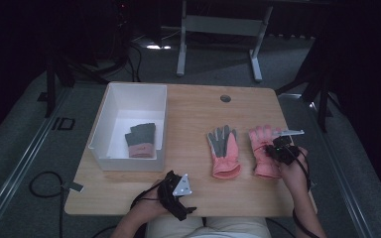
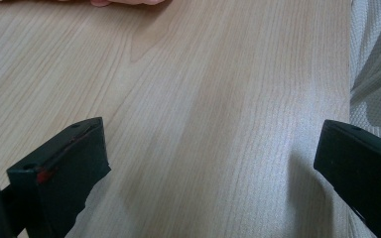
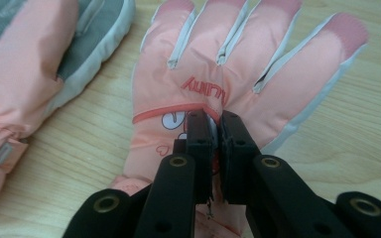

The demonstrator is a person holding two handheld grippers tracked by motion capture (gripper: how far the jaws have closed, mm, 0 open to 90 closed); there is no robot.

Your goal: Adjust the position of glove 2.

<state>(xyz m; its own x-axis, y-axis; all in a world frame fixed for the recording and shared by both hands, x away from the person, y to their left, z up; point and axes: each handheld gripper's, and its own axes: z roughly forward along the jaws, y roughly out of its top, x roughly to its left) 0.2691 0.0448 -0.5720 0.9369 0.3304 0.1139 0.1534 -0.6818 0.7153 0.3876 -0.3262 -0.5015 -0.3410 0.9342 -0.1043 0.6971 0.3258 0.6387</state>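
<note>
Two pink gloves lie on the wooden table [image 1: 198,114]. The left glove [image 1: 223,150] lies with its grey palm up; in the right gripper view it [image 3: 30,74] sits at the left. The right glove [image 1: 264,148] lies back up, with red lettering [image 3: 238,64]. My right gripper [image 3: 216,121] is shut, pinching this glove's fabric near the cuff; from above it [image 1: 279,148] sits over the glove. A pink and grey glove pair [image 1: 141,140] lies in the white bin [image 1: 113,94]. My left gripper [image 2: 208,148] is open over bare wood near the front edge [image 1: 178,194].
The white bin stands at the table's left side. A round grommet hole [image 1: 225,98] sits near the far edge. A white table frame [image 1: 218,29] stands on the floor beyond. Cables [image 1: 44,186] lie on the floor at the left.
</note>
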